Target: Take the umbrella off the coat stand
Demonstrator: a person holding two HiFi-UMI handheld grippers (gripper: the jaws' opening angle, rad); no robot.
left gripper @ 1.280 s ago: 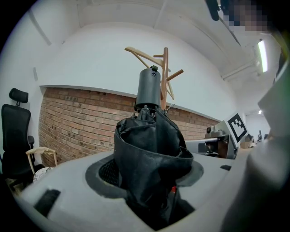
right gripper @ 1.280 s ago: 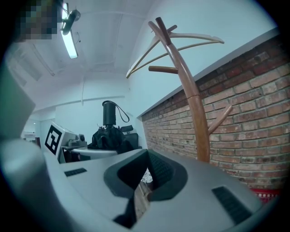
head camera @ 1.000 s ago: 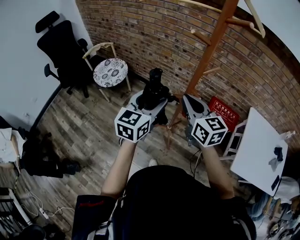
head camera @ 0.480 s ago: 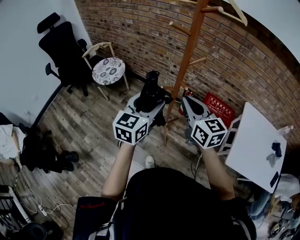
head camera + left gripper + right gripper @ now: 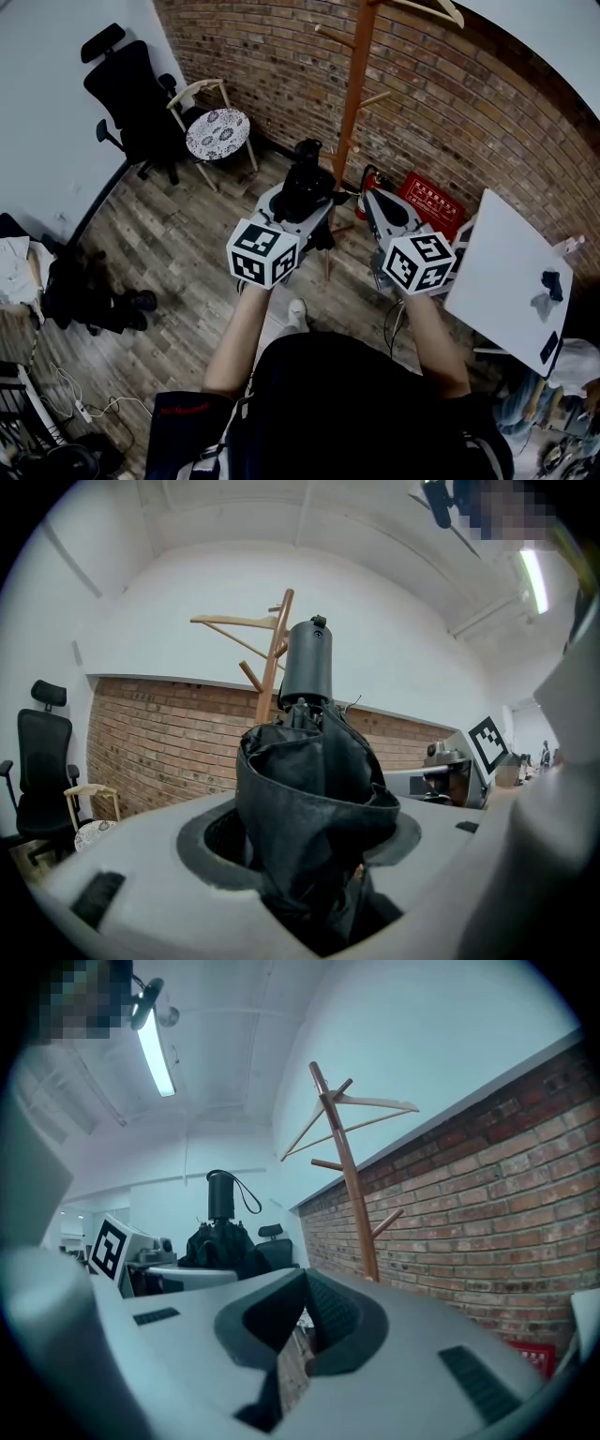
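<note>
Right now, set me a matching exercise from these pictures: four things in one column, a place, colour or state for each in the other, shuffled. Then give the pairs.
Things:
1. umbrella
2. coat stand
3. office chair
4. crate

Place, colour or state:
A. wooden, upright in front of the brick wall
B. red, at the foot of the brick wall
C. folded, clamped in the left gripper
D. standing against the white wall

Pairs: 1-C, 2-A, 3-D, 4-B
</note>
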